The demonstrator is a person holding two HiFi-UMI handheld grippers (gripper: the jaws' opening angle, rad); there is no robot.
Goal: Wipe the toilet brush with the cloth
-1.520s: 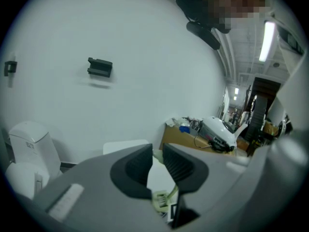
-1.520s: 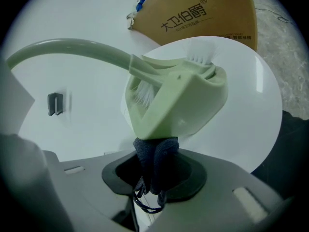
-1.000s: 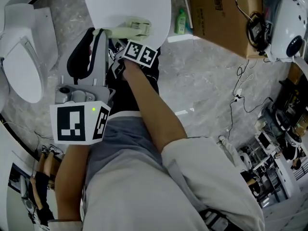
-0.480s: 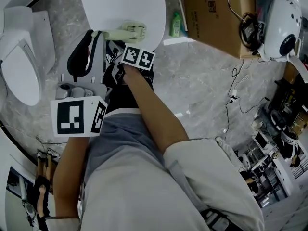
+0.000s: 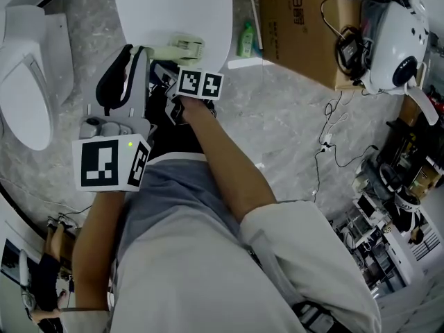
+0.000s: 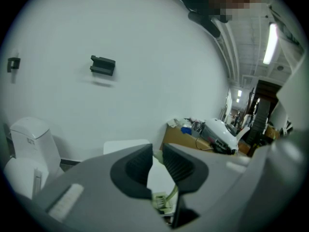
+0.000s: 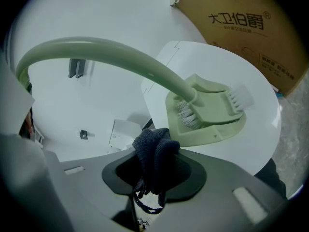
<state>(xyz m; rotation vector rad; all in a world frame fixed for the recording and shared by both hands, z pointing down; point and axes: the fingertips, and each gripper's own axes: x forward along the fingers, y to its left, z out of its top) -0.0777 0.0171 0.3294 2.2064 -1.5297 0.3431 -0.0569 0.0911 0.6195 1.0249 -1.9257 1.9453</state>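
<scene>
We hold the left gripper (image 6: 155, 164) with its jaws drawn in to a slim gap on the near end of the toilet brush (image 7: 207, 108). The brush's pale green handle (image 7: 111, 52) rises from there in a long arc and comes down to the head. That head, with white bristles at both ends, lies flat on the round white table (image 5: 173, 5), towards its near edge. Our right gripper (image 7: 154, 173) is clamped on the dark blue cloth (image 7: 157, 149), which bunches up out of its jaws with a few loose threads hanging below. The cloth sits just beside the near left edge of the brush head, and we cannot tell whether the two touch. From the head view, both marker cubes (image 5: 111, 164) point towards the table, the right one farther out than the left. A white toilet (image 5: 24, 103) stands on the left, and a cardboard box (image 5: 298, 26) sits far right of the table, with a green bottle (image 5: 245, 40) between them.
</scene>
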